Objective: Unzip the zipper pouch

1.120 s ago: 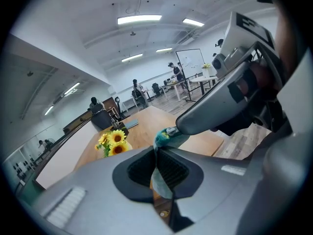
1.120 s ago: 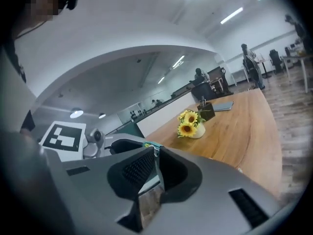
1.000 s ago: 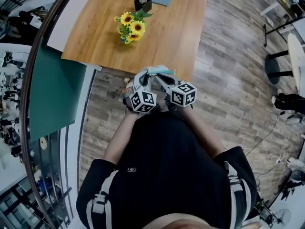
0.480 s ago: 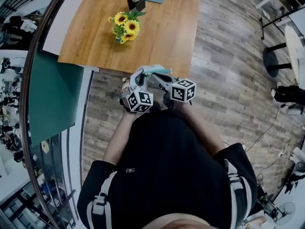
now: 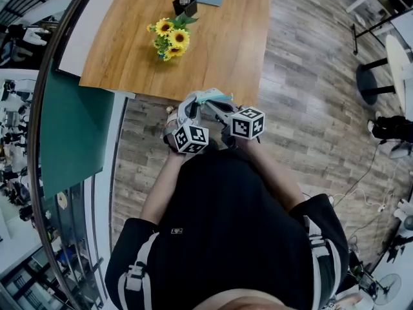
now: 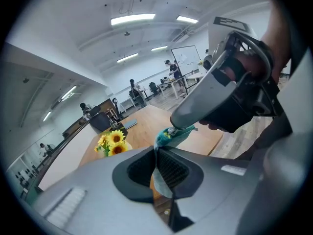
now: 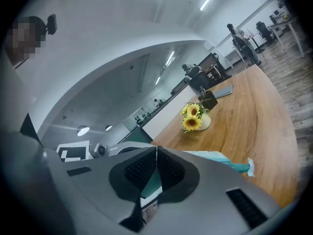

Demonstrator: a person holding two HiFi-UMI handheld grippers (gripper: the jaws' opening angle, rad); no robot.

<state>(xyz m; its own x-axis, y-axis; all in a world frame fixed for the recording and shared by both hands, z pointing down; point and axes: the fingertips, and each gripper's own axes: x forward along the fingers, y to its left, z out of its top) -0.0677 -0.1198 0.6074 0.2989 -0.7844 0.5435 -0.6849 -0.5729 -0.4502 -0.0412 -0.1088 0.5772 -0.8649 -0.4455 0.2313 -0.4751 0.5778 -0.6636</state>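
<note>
Only our right hand-held gripper [image 7: 156, 165] moved: jaws just closed on the teal fabric zipper pouch [image 5: 213, 96], midair at our 12 o'clock. Left hand-held gripper [image 6: 158, 168] clamps it too. Unzipping itself isn't started, we reckon.

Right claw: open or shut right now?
Shut on the teal pouch. In the right gripper view the right claw has its pads together with teal fabric pinched between them; its jaws have just been closing.

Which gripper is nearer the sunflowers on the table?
Left, narrowly. The left gripper lies this side of the sunflowers, off the table edge; the right gripper is beside it, further right. Both clamp the zipper pouch.
</note>
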